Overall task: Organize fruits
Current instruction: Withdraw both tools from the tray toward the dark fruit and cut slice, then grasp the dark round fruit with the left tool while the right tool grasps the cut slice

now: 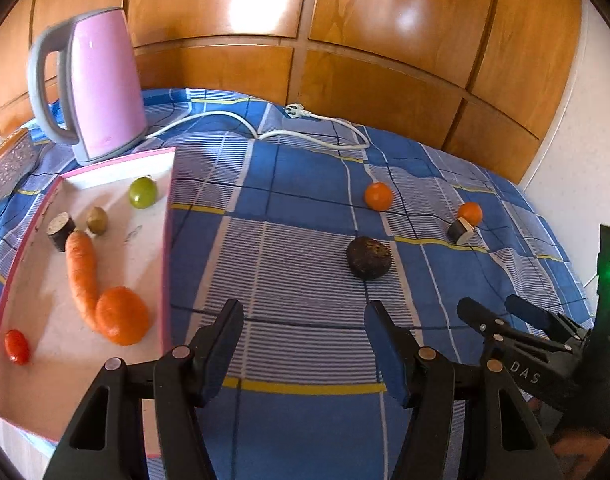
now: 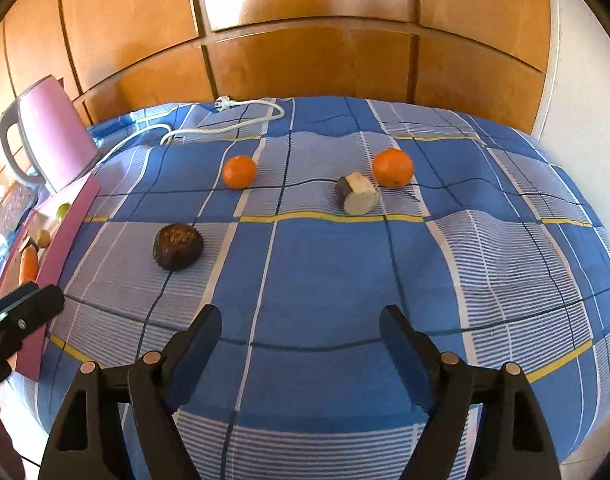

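Note:
A pink-rimmed tray [image 1: 167, 240] on the left holds a carrot [image 1: 81, 272], an orange [image 1: 123, 315], a small red fruit [image 1: 16, 346], a green fruit [image 1: 143, 193], a kiwi [image 1: 96, 220] and a dark cut stub [image 1: 60, 230]. Out on the blue checked cloth lie a dark round fruit [image 1: 369, 258] [image 2: 178, 246], two oranges [image 2: 239, 172] [image 2: 393, 168] and a white-faced cut stub [image 2: 357, 194]. My left gripper [image 1: 305, 312] hovers open over the cloth beside the tray, holding nothing. My right gripper [image 2: 301, 318] is open and empty too, short of the loose fruits.
A pink kettle [image 1: 101, 88] stands behind the tray, its white cord [image 1: 313, 136] trailing across the cloth to a plug. A patterned box [image 1: 9, 164] sits at the far left. Wooden panels back the table; the cloth's right edge drops away.

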`<state>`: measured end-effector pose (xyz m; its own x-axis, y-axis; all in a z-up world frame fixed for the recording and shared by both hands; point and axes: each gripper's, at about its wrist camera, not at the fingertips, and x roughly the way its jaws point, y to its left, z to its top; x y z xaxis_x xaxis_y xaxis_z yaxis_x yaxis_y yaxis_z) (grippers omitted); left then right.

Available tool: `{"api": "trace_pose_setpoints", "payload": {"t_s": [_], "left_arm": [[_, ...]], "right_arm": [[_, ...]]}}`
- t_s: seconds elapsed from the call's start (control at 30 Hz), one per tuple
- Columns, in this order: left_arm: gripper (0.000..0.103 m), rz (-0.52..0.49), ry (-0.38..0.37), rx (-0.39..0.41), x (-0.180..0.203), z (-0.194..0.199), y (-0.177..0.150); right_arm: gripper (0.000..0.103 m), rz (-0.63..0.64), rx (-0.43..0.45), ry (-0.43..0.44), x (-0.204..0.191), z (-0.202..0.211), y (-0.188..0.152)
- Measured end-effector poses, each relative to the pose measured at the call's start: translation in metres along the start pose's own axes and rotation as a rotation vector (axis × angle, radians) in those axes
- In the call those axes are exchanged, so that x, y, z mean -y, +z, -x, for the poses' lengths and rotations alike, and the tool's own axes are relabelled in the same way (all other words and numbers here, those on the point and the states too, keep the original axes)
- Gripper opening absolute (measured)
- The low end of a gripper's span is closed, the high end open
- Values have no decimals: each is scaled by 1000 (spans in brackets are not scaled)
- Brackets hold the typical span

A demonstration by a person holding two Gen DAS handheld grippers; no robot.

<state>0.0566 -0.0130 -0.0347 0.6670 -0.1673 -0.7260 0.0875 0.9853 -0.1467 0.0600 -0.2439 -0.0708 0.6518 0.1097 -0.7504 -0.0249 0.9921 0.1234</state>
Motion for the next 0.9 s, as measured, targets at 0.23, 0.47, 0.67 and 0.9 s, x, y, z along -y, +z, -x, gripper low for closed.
{"api": "trace_pose_setpoints", "payload": {"t_s": [0.23,0.47,0.67,0.9], "left_arm": [[63,-17,-11,-23,13,-16,4],[63,-34,-25,-35,25,-34,11],[63,-33,-35,-45,32,-53,19],[63,-32,-40,-63,40,-76,28]], "right_arm": [[81,-43,8,-11,17,-5,13],[76,-93,6,-22,35,-18,35],[74,-127,-7,-27,46,-35,49],[73,-143,-26,-36,53,-59,68]]}}
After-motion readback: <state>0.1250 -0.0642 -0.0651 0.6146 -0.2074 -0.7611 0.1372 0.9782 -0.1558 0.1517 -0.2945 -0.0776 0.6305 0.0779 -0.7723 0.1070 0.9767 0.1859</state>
